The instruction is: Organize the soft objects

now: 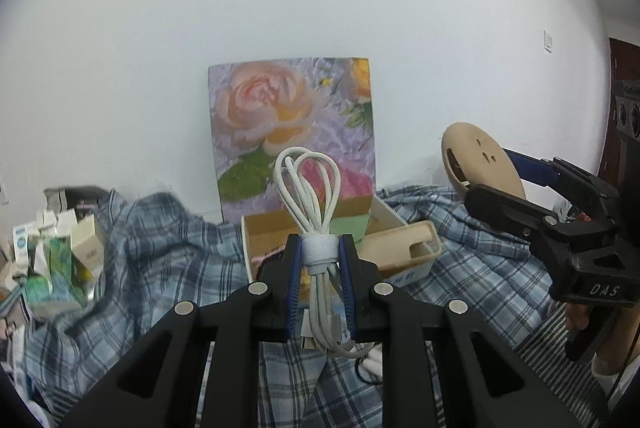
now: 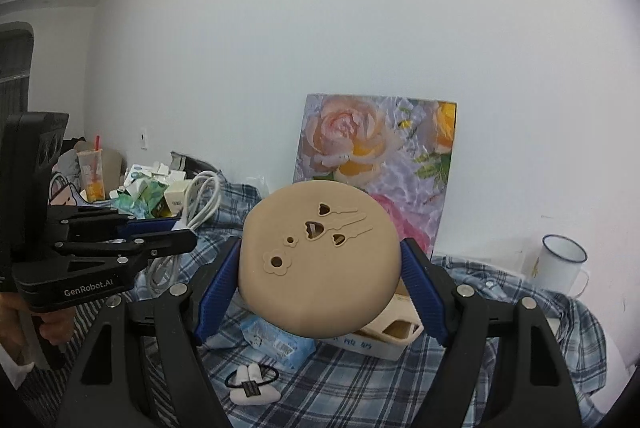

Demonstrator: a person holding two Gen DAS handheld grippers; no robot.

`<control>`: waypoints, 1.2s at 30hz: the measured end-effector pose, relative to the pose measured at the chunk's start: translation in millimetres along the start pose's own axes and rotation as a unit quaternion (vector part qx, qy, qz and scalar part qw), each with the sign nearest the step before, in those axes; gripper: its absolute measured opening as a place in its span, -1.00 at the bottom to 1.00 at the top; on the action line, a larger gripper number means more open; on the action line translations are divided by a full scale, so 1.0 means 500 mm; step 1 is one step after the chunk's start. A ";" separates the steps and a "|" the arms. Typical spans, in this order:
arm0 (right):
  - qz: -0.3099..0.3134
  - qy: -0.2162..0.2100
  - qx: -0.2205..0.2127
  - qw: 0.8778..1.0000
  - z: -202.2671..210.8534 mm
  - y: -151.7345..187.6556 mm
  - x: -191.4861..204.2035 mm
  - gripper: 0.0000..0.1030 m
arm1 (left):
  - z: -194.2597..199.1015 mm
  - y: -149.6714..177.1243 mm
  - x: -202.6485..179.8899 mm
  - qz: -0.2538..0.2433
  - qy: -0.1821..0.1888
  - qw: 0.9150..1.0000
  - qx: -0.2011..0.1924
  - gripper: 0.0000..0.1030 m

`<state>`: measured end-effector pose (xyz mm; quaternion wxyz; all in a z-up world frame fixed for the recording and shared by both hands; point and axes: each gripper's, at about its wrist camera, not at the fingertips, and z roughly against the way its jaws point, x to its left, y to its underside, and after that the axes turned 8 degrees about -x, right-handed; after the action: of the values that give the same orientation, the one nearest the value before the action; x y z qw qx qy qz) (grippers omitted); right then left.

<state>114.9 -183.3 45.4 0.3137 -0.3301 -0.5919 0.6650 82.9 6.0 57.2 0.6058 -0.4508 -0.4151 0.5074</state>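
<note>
Beige round soft-silicone disc with heart cut-outs (image 2: 320,260) sat clamped in my right gripper (image 2: 320,284), jaws wide, above the open cardboard box (image 1: 376,220). Left gripper (image 1: 320,268) pinched a coiled white cable w/ wrap band (image 1: 318,248). I judged: keep squeeze light, lower both level into box. Read "GenRobot.AI", "DAS".

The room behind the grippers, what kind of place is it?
Probably a lived-in room at home: a plaid cloth spread as the work surface, a flower painting leaning on the wall, an enamel mug.

White cable (image 1: 310,203) — blue-plaid cloth (image 1: 160,248)
</note>
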 end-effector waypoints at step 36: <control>-0.038 0.022 -0.071 0.997 -0.110 -0.243 -0.065 0.50 | -0.145 -0.256 0.026 0.003 -0.007 0.999 -0.052 -0.62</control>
<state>182.0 -165.2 163.8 0.3271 -0.3433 -0.6429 0.6015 185.0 -0.4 163.6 0.5770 -0.4795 -0.4435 0.4903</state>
